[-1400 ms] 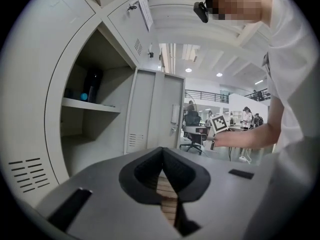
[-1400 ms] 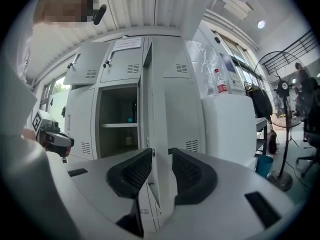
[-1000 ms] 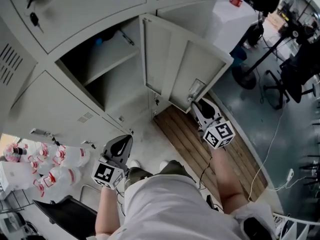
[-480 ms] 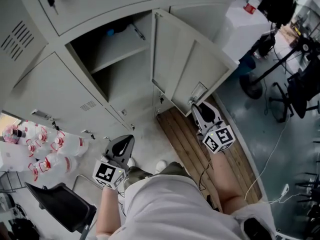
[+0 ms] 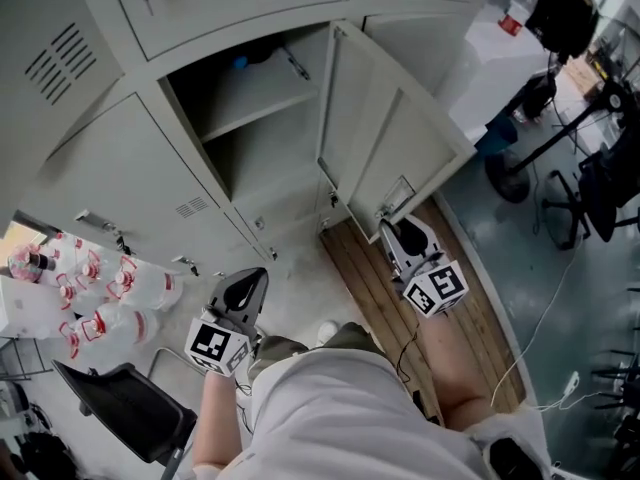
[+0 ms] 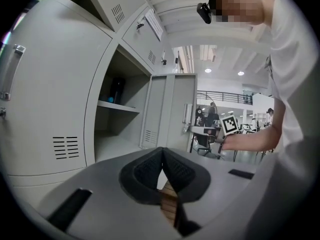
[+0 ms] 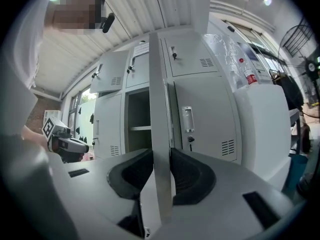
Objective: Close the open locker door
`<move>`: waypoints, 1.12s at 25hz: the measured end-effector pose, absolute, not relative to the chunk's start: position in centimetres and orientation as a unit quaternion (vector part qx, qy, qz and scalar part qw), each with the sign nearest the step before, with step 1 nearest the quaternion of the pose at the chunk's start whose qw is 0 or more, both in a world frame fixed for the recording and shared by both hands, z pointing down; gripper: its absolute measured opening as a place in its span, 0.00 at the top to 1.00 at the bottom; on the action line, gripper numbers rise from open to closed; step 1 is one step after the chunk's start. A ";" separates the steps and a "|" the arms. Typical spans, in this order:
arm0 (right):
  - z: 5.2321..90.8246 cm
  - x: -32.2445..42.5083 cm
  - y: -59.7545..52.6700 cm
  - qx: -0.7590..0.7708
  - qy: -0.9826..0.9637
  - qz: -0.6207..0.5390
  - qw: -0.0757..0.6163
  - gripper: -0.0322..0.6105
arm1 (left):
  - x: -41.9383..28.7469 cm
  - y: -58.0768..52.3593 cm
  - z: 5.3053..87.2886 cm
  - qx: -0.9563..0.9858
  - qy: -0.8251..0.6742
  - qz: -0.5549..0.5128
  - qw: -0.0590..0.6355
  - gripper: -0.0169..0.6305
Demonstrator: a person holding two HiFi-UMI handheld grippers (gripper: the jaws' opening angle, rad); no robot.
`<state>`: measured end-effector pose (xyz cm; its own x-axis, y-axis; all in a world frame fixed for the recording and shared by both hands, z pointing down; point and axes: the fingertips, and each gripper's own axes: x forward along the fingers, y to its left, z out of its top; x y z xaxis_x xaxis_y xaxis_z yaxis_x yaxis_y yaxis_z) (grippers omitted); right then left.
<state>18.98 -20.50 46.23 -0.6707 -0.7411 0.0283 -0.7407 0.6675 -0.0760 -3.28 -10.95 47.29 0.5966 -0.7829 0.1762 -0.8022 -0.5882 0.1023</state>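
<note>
one grip | right gripper [image 7: 160, 165]: jaws, just eased wider, pinch upright free edge of door [image 5: 400, 138] | left gripper [image 6: 162, 158]: closed, empty, farther off

Open compartment [image 5: 235, 163] is set in the locker bank, with a shelf [image 5: 265, 108] across it inside. The locker door [image 5: 390, 143] is hinged at its right and swung outward. Wooden boards [image 5: 365, 278] are laid on the floor below the door. Bottles [image 5: 100, 308] are piled on the floor at far left.
</note>
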 end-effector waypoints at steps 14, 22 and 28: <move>46.2 13.4 -18.2 -0.440 0.897 -0.034 0.002 0.75 | -8.4 -10.9 47.0 0.905 -0.412 0.064 0.085 0.97; 46.1 8.8 -17.1 -0.439 0.898 -0.026 -0.006 0.74 | -10.9 -11.2 46.6 0.911 -0.400 0.063 0.084 0.97; 45.8 5.4 -17.0 -0.449 0.893 -0.024 -0.007 0.74 | -13.1 -11.1 46.8 0.912 -0.397 0.065 0.081 0.97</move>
